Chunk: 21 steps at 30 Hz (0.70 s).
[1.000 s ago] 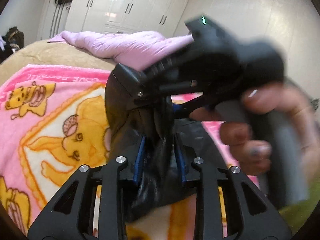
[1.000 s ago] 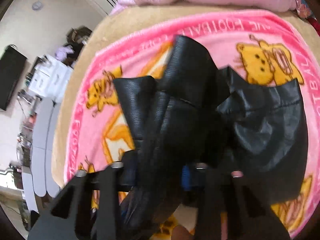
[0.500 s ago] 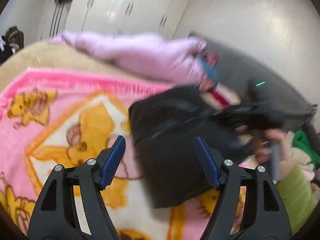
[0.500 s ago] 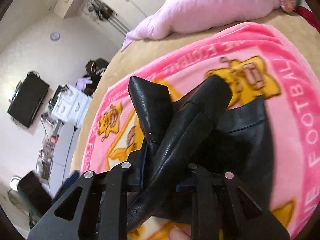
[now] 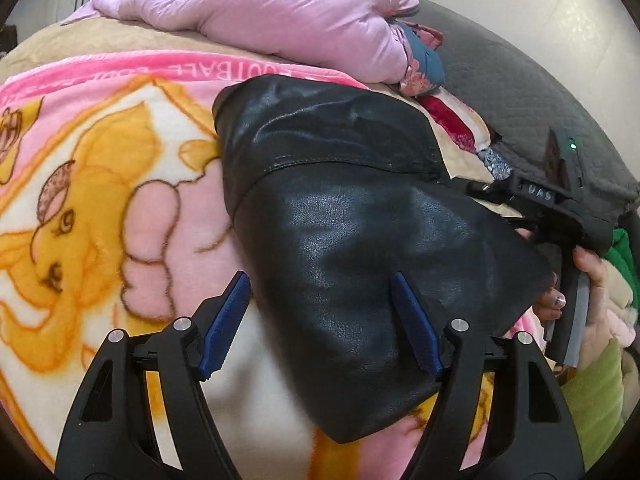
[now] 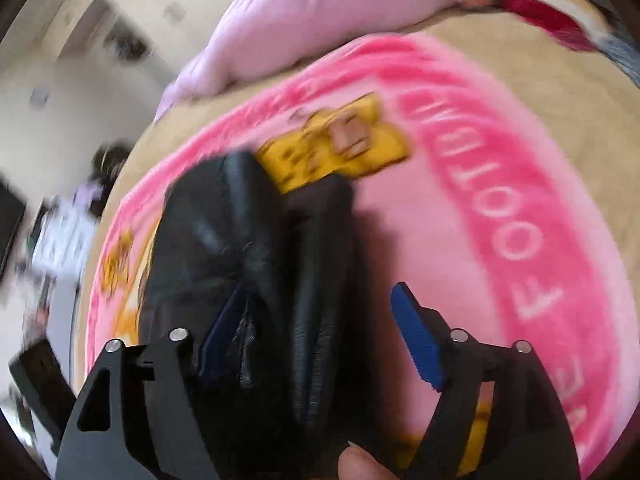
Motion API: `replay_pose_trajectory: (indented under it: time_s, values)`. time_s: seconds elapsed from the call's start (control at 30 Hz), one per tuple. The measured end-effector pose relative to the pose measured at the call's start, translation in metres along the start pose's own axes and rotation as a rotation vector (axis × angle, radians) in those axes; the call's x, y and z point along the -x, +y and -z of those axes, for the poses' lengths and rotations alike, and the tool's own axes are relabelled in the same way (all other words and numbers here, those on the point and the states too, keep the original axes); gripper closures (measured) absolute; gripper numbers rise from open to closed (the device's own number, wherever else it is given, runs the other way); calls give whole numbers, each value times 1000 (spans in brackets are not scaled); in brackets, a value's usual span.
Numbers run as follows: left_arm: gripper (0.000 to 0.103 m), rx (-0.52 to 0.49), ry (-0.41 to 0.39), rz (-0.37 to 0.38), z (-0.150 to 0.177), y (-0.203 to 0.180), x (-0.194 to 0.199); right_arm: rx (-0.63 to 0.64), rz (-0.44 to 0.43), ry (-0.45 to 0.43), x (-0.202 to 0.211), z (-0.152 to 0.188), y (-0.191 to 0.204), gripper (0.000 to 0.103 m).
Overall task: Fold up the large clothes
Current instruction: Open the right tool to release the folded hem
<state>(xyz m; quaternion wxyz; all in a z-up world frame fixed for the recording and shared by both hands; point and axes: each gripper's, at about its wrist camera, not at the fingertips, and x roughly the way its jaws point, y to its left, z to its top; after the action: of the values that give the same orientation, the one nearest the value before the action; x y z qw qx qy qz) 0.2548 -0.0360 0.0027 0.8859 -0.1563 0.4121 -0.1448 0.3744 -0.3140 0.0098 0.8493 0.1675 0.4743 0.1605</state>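
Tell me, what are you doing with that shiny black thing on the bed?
A person is folding a black leather garment on the pink cartoon blanket. It lies in a folded bundle. The left claw is open above it, holding nothing. The right claw is open too, with a fold of the leather between its fingers.

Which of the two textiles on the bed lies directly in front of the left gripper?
The black leather garment, dark and shiny, lies before the left gripper; the lilac padded coat lies farther back.
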Motion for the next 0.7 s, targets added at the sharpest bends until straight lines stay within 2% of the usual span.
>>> replay_pose_trajectory:
  time_s: [0.07,0.1,0.17,0.23,0.33,0.43,0.5,0.57,0.6,0.63,0.7]
  values:
    - [38,-17,-6,-12,1,-4,0,-60,67,-84,20,4,-13,28]
    - [38,-24,-9,-16,1,-6,-1,-86,81,-150,34,7,-16,23]
    - [38,-39,-21,-29,2,-10,-1,-83,24,-194,47,11,-11,21]
    - [38,-58,-33,-49,3,-15,-2,-7,-23,-164,48,11,9,21]
    - [38,-109,-46,-92,5,-24,-4,27,-49,-103,36,8,32,22]
    - [38,-155,-51,-130,6,-30,-5,51,16,-63,16,3,49,24]
    - [38,-166,-50,-142,6,-32,-6,35,51,-31,-4,3,51,35]
    - [37,-169,-37,-130,7,-33,-10,38,80,8,-27,10,52,39]
    - [36,-173,-36,-131,7,-33,-12,58,109,3,-31,12,53,48]
    - [34,-187,-39,-138,8,-35,-13,83,137,-6,-35,14,55,51]
    - [32,-191,-45,-142,8,-36,-15,98,136,-38,-35,17,56,70]
